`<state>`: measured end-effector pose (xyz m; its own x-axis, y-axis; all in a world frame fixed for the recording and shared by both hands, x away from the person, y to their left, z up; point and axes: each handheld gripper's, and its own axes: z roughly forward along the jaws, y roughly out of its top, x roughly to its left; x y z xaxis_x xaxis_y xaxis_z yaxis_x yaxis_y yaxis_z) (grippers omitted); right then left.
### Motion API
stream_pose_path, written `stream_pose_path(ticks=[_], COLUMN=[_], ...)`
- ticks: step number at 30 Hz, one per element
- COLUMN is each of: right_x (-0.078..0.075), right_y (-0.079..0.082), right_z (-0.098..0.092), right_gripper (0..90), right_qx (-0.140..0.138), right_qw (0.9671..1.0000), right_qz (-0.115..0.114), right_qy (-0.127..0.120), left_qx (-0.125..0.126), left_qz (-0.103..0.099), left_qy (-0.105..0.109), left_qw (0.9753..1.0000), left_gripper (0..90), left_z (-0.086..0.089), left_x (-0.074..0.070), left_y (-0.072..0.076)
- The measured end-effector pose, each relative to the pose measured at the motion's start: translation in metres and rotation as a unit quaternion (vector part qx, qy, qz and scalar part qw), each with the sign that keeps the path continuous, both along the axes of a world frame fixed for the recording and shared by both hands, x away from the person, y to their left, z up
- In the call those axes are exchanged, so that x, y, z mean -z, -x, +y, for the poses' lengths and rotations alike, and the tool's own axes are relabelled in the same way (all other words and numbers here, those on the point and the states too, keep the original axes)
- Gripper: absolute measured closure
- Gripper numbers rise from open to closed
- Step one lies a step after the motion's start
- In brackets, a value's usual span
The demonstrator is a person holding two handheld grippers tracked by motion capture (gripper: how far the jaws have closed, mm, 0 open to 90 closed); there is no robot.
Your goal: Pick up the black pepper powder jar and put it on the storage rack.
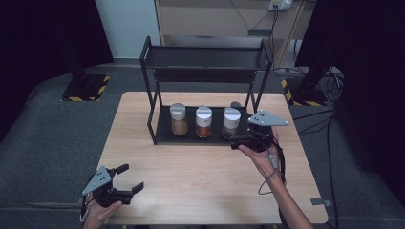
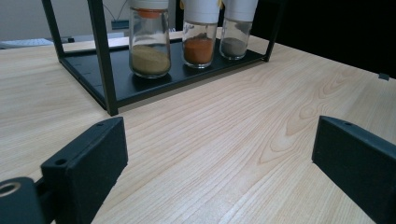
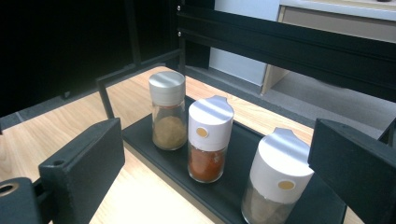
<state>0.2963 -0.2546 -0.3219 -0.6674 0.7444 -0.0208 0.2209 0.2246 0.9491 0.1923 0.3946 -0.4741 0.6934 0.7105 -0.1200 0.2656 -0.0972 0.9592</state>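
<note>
On the tabletop (image 1: 200,167), my right tongs (image 1: 237,142) gape near the grey jar (image 3: 275,186); closing crookedly could topple it. Left tongs (image 1: 131,177) gape idle, lower left.

Each hand-held gripper is built of matte black parts. The left gripper (image 1: 125,178) and the right gripper (image 1: 237,141) are each topped by a grey three-cornered plate dotted with small dark holes. Blocky, flat-faced black jaws with a small screw hole near the top edge are seen in the gripper views. A black cable is trailed from the right gripper along the bare forearm.
</note>
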Motion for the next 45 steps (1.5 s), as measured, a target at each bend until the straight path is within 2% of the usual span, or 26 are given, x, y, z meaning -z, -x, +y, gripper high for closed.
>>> stream_pose_path(ticks=[12,23,29,39,45], right_x=[0.006,0.013,0.019,0.036,0.046], right_y=[0.025,0.055,0.075,0.094,0.099], right_z=[-0.013,-0.039,-0.056,-0.077,-0.086], right_gripper=[3.9,4.0,4.0,4.0,4.1], right_qx=[-0.007,-0.009,-0.003,0.014,0.029], right_qw=[1.0,1.0,1.0,0.9999,0.9995], right_qz=[0.001,-0.001,-0.005,0.005,0.014], right_qy=[0.005,-0.001,-0.004,-0.006,-0.006], left_qx=[0.002,0.003,0.003,0.003,0.002], left_qz=[-0.001,-0.002,-0.003,-0.003,-0.003], left_qy=[-0.002,-0.004,-0.005,-0.005,-0.005], left_qw=[1.0,1.0,1.0,1.0,1.0], left_gripper=[2.3,2.3,2.3,2.2,2.2], left_z=[0.0,-0.001,-0.001,-0.001,-0.001], left_x=[0.0,-0.001,-0.001,-0.001,-0.001], left_y=[0.0,0.001,0.001,0.001,0.001])
